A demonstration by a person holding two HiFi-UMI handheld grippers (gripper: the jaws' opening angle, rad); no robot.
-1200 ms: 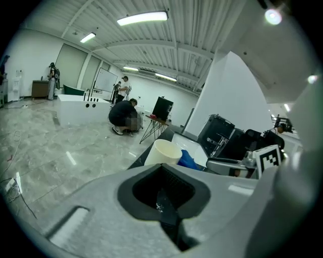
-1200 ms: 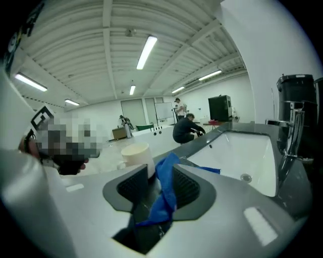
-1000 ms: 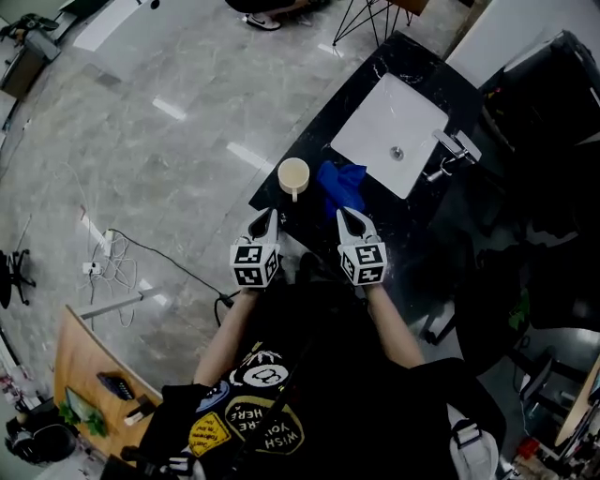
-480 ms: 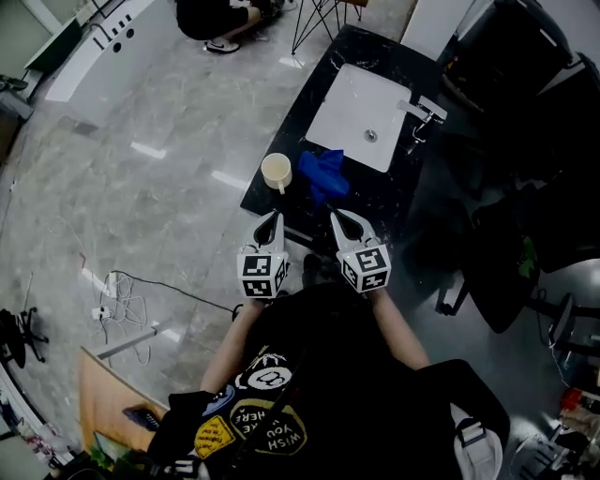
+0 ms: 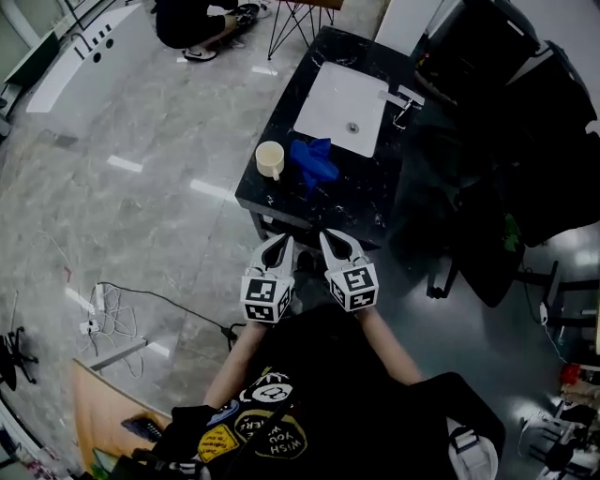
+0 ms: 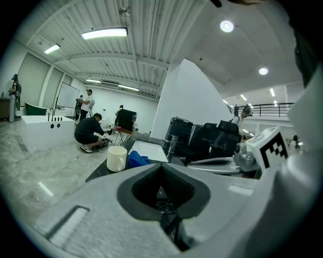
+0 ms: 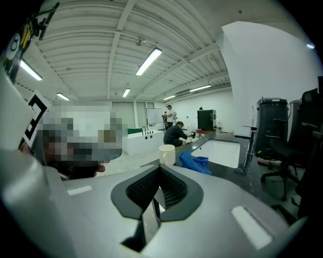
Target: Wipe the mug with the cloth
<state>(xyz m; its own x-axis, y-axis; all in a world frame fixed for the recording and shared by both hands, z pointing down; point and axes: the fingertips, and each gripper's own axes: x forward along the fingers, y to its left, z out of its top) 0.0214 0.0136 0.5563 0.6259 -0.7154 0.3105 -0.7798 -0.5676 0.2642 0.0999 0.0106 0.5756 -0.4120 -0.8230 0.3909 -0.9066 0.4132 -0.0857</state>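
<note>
A cream mug (image 5: pixel 270 159) stands upright near the left edge of a black counter (image 5: pixel 349 200). A crumpled blue cloth (image 5: pixel 313 161) lies just to the right of it. Both are seen again in the left gripper view as mug (image 6: pixel 116 158) and cloth (image 6: pixel 137 159), and in the right gripper view as mug (image 7: pixel 167 154) and cloth (image 7: pixel 194 162). My left gripper (image 5: pixel 279 247) and right gripper (image 5: pixel 330 242) hang side by side off the counter's near edge, well short of mug and cloth. Both are shut with nothing in them, as the left gripper (image 6: pixel 161 169) and right gripper (image 7: pixel 158 175) show in their own views.
A white sink (image 5: pixel 342 97) with a faucet (image 5: pixel 401 98) is set in the counter's far half. Black chairs (image 5: pixel 487 66) stand to the right. A person (image 5: pixel 187 23) crouches on the floor beyond, near a white tub (image 5: pixel 80 66). Cables (image 5: pixel 108 305) lie on the floor at left.
Both grippers have drawn back from the counter's near edge toward my body and closer together. The counter, mug and cloth now sit farther up in the head view.
</note>
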